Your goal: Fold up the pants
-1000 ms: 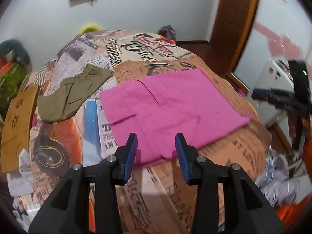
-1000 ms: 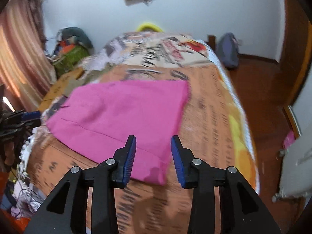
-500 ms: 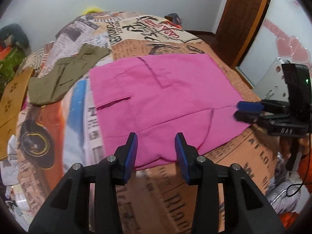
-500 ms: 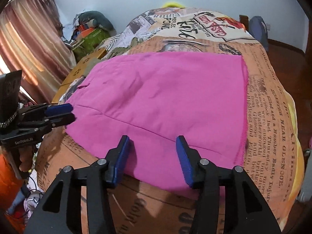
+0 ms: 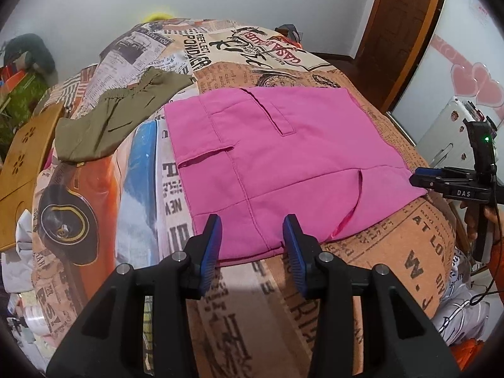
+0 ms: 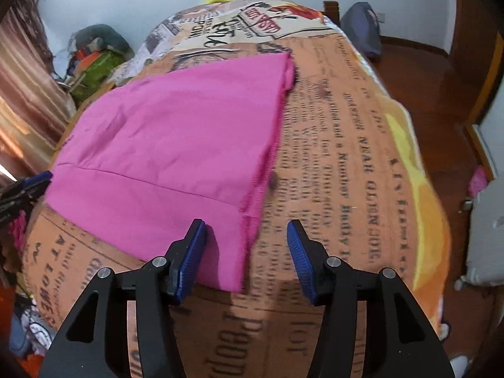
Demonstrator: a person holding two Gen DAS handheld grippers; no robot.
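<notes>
Pink pants point(image 5: 283, 157) lie flat and folded on the newspaper-print bed, also in the right wrist view point(image 6: 176, 145). My left gripper point(image 5: 252, 245) is open and empty, its fingers astride the near hem of the pants. My right gripper point(image 6: 244, 252) is open and empty over the pants' near right corner. The right gripper also shows at the pants' right edge in the left wrist view point(image 5: 422, 179). The left gripper's tips show at the far left in the right wrist view point(image 6: 34, 182).
Olive-green pants point(image 5: 119, 116) lie on the bed to the far left. A wooden board point(image 5: 25, 160) sits at the bed's left edge. Clutter point(image 6: 94, 56) is piled by the wall. A wooden door point(image 5: 400, 31) and floor lie to the right.
Both grippers have come closer to the near edge of the pink pants. The right gripper has shifted right to the corner and its jaws have opened wider.
</notes>
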